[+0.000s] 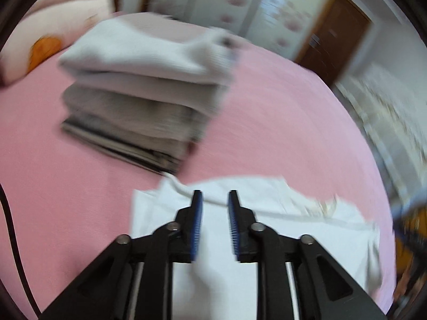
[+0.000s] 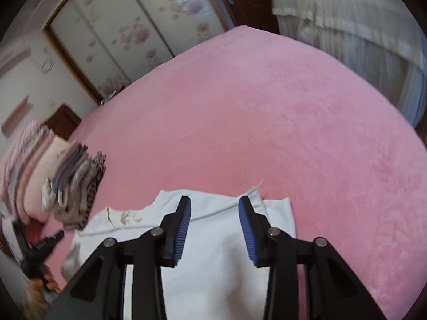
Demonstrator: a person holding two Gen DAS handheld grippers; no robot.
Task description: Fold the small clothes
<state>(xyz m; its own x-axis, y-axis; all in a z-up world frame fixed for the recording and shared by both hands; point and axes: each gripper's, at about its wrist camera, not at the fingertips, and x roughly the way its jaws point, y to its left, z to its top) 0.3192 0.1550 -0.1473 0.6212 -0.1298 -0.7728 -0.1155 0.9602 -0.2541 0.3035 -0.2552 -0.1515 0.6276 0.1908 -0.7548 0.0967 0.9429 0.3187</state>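
A small white garment (image 1: 269, 229) lies flat and partly folded on the pink bedcover (image 1: 280, 112), close to me. My left gripper (image 1: 215, 196) hovers just over its left part, open, with nothing between the blue pads. In the right wrist view the same white garment (image 2: 213, 272) lies under my right gripper (image 2: 214, 200), which is also open and holds nothing. A small yellowish print shows near the garment's far edge. The left wrist view is blurred.
A stack of folded grey and white clothes (image 1: 144, 80) stands on the bed beyond the garment, to the left; the stack (image 2: 74, 186) also shows in the right wrist view. A pillow (image 1: 40, 45) lies at far left. Flowered wardrobe doors (image 2: 120, 32) and a brown door (image 1: 339, 40) stand behind.
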